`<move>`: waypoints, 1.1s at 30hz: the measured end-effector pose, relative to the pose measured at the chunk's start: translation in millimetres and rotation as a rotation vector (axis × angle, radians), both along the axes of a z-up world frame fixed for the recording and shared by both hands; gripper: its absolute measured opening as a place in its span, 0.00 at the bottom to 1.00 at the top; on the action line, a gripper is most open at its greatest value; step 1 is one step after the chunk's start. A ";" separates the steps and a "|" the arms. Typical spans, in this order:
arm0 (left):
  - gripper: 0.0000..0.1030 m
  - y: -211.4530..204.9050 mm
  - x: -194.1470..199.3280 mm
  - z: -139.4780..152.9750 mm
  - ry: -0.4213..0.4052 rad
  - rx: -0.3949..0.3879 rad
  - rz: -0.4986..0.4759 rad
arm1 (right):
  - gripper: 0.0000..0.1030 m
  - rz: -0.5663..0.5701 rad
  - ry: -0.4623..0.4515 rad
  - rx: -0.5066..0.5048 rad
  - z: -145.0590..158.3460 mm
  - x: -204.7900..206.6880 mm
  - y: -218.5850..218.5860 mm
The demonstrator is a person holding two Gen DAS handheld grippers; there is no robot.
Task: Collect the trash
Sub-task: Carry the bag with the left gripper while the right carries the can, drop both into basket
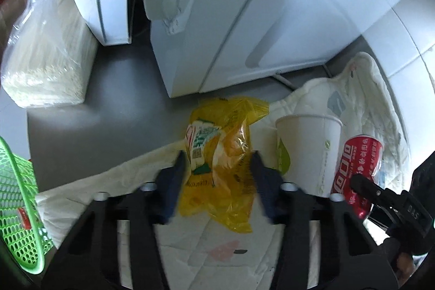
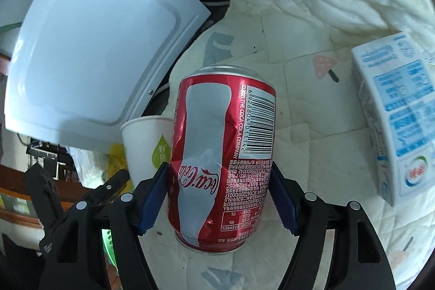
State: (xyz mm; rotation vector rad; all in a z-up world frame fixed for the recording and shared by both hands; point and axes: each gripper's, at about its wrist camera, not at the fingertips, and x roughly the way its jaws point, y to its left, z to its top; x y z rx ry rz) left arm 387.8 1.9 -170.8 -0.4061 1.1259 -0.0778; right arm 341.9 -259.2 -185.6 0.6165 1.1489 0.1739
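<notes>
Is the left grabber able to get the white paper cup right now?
Probably not yet. The left gripper already has the yellow wrapper between its fingers, so it looks busy. The paper cup stands just to its right, nothing blocking, beside the red can.

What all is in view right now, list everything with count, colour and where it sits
Yellow wrapper: one, yellow plastic, on the quilted cloth, between the left fingers.
Cola can: one, red, dented, between the right fingers.
Paper cup: one, white with a green mark, upright between wrapper and can.
Milk carton: one, white and blue, on the cloth right of the can.
Basket: one, green mesh, at the left edge.
Quilted cloth: one, cream, under the trash.
Wrapped stack: one, pale, in clear plastic, on the grey surface.
White appliances: two, behind the trash.
Left gripper: one, black with blue pads.
Right gripper: one, black with blue pads.
</notes>
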 end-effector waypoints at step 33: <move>0.24 225.7 -247.2 64.9 -0.208 0.062 0.328 | 0.66 0.551 -0.189 0.020 65.3 -143.3 198.8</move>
